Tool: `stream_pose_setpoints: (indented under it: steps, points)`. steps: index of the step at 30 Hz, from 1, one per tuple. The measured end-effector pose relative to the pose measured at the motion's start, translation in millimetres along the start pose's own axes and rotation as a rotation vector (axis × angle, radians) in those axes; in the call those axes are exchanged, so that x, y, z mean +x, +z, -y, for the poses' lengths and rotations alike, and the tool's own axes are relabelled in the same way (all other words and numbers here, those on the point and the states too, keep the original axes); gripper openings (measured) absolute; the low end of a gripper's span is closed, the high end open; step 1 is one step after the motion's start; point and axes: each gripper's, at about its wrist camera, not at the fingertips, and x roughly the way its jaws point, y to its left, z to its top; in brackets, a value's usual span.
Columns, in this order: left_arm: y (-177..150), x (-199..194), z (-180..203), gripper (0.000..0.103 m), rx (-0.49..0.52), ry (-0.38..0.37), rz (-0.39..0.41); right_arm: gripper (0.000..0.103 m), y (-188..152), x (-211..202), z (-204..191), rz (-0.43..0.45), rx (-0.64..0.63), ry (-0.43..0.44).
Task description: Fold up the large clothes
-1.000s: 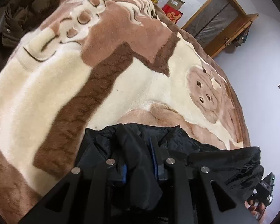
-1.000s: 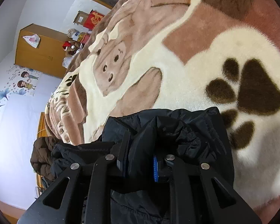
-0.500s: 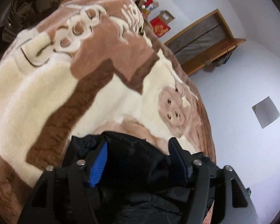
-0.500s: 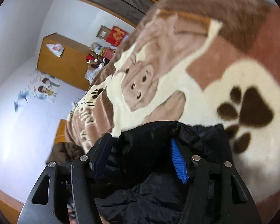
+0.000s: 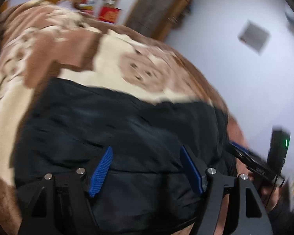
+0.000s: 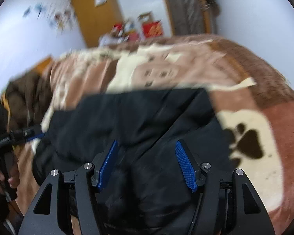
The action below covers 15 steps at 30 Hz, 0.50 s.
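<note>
The black jacket (image 5: 117, 129) lies spread on the bed, on the brown and cream animal-print blanket (image 5: 72, 45), just in front of both grippers. On the left, the left gripper (image 5: 147, 166) has its blue fingers (image 5: 101, 169) spread wide apart with nothing between them, poised over the near edge of the jacket. Further right, the right gripper (image 6: 147, 166) is likewise released, its fingers (image 6: 186, 169) parted above a ridge of creased cloth. The likely trouble is that this puffy, slippery-looking jacket springs back or slides on the plush blanket once let go, so the fold loosens or lies crooked; a pinch that catches only the top layer would drag it askew. The dark brown garment (image 6: 27, 96) heaped at the far left of the bed could get tangled in if the jacket is pushed that way. Both views are blurred, and no brand or writing can be read; the red boxes (image 6: 151, 29) behind the bed show only indistinct markings.
</note>
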Motion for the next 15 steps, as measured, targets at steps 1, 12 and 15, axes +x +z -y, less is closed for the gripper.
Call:
stream_pose_setpoints:
  steps: [1, 12, 15]
  points:
    - [1, 11, 7, 0.073, 0.022, 0.02, -0.007, 0.061, 2, 16, 0, -0.007, -0.005, -0.035]
    - [42, 101, -40, 0.072, -0.062, 0.242, -0.037, 0.062, 25, 99, 44, -0.087, 0.06, -0.133]
    - [46, 94, -36, 0.071, -0.018, 0.263, -0.056, 0.062, 37, 92, 44, -0.122, 0.085, -0.169]
